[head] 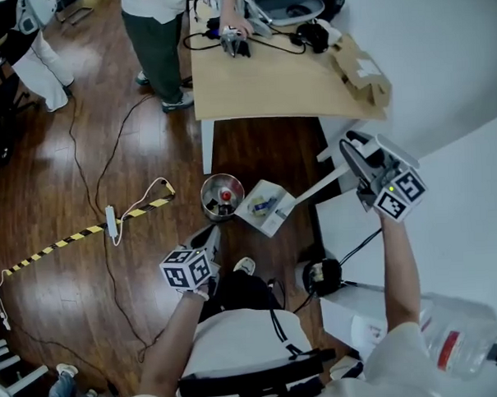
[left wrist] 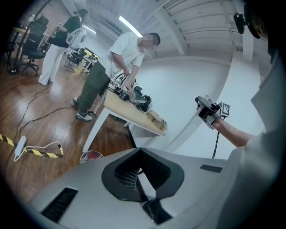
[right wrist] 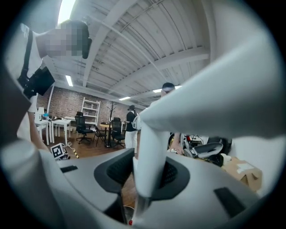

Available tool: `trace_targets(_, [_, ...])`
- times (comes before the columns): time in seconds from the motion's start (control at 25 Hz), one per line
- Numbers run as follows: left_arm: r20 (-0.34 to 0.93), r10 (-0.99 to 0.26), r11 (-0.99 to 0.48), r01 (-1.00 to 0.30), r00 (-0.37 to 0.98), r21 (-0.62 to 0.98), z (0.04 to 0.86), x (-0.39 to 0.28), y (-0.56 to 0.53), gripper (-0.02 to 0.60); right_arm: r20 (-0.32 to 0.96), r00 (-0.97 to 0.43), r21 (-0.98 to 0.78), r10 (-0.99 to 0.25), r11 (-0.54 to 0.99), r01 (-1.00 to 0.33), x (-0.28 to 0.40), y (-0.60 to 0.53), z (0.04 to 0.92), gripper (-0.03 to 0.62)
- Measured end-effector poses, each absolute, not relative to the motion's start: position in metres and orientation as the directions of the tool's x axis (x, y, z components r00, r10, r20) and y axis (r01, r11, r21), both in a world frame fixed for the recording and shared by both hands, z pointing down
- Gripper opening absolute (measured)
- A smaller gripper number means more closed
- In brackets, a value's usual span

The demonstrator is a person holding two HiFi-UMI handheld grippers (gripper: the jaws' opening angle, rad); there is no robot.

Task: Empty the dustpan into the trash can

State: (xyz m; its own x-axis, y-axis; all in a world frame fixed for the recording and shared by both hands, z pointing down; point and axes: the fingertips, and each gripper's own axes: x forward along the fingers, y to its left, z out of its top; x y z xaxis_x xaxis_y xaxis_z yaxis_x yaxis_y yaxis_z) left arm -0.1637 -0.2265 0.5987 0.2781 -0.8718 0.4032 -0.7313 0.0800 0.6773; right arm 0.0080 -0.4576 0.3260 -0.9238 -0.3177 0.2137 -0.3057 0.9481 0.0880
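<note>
No legible text, brand or number anywhere. Left marker cube (head: 188,268), right marker cube (head: 399,193): black-white square patterns only. Plastic container (head: 464,336), near right: red label, print too blurred.

I am seeing the dustpan (head: 265,206) just to the right of the trash can (head: 222,195), right beside its rim, with the table (head: 268,86) standing behind both. A power strip (head: 111,222) is lying on the floor (head: 49,161) well to the can's left.
</note>
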Motion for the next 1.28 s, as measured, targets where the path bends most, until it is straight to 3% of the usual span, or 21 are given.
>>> trace_targets(0.4, [0.428, -0.889, 0.187, -0.721, 0.166, 0.667, 0.607, -0.19, -0.212, -0.012, 0.182, -0.969, 0.145, -0.169, 0.979, -0.144, -0.057, -0.482, 0.338, 0.127])
trace_targets(0.84, [0.459, -0.884, 0.271, -0.703, 0.089, 0.657, 0.616, -0.204, -0.2, -0.012, 0.33, -0.941, 0.196, 0.077, 0.969, 0.148, -0.115, -0.441, 0.39, 0.133])
trace_targets(1.28, [0.44, -0.896, 0.288, -0.68, 0.058, 0.675, 0.612, -0.228, -0.187, -0.013, 0.4, -0.899, 0.268, 0.18, 0.915, 0.303, -0.145, -0.364, 0.398, 0.133])
